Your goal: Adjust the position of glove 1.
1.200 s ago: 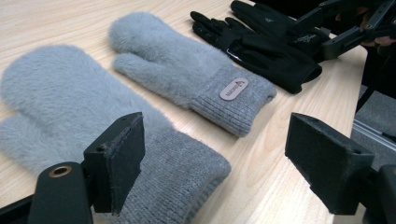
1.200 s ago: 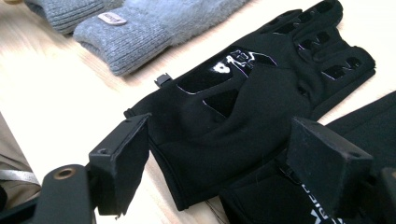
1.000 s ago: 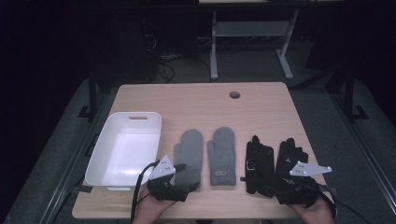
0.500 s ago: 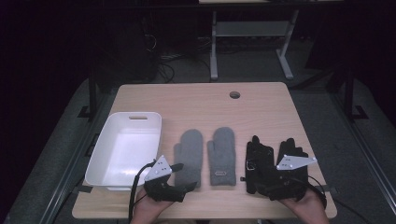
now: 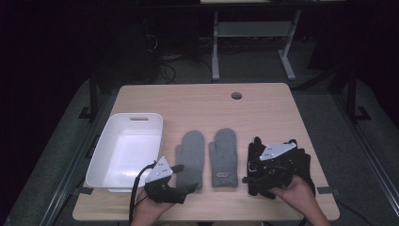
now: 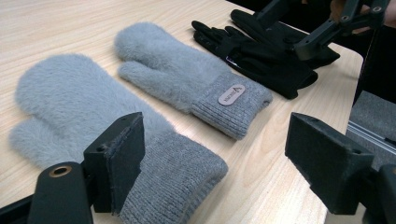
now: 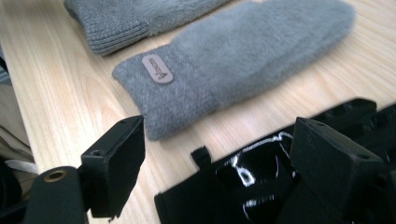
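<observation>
You have 2 fuzzy grey mittens (image 5: 207, 157) with ribbed knit cuffs, one bearing a smooth matt label patch (image 6: 232, 94), black gloves (image 5: 277, 167) of matt cloth with a glossy black panel (image 7: 254, 175), a pale matt wood-grain table (image 5: 202, 101), and a smooth white plastic bin (image 5: 109, 155).

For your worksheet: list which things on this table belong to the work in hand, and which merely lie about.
In hand: left tongs, open at the left grey mitten; right tongs, open over the black gloves.
Lying about: right grey mitten; white tray.
</observation>
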Demonstrator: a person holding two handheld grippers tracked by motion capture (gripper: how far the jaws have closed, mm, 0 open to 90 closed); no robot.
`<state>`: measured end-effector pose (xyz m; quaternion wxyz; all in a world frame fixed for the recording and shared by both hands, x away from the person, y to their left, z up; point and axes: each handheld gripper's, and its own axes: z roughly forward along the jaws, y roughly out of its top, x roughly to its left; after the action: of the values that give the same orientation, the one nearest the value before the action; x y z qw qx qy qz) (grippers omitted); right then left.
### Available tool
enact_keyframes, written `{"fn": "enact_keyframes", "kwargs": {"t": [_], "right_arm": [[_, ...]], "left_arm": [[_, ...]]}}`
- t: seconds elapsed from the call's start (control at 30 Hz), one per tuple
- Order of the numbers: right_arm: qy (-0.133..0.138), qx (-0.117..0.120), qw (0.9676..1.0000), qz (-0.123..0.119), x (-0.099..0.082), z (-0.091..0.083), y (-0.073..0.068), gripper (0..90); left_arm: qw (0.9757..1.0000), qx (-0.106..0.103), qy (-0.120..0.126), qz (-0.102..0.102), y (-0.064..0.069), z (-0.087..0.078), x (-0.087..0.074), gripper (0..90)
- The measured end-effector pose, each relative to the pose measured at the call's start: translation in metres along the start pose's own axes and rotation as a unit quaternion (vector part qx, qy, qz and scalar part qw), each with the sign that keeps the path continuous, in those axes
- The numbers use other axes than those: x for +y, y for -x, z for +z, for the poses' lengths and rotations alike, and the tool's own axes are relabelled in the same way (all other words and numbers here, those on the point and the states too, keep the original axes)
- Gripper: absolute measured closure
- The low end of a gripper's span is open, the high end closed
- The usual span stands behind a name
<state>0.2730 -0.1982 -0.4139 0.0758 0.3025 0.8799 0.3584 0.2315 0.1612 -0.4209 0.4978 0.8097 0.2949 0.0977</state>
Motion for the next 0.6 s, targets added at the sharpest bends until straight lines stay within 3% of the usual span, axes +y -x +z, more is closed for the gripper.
{"fn": "enact_keyframes", "kwargs": {"t": [0.3,0.6], "right_arm": [[-0.017,0.008,0.9993,-0.031,0.027,0.015,0.004,21.1],[-0.045,0.009,0.9967,-0.067,0.054,0.035,0.010,22.5]], "left_arm": [[1.0000,0.002,0.001,0.000,-0.001,-0.001,0.001,19.5],[1.0000,0.003,0.002,-0.003,-0.001,-0.002,0.001,19.5]]}}
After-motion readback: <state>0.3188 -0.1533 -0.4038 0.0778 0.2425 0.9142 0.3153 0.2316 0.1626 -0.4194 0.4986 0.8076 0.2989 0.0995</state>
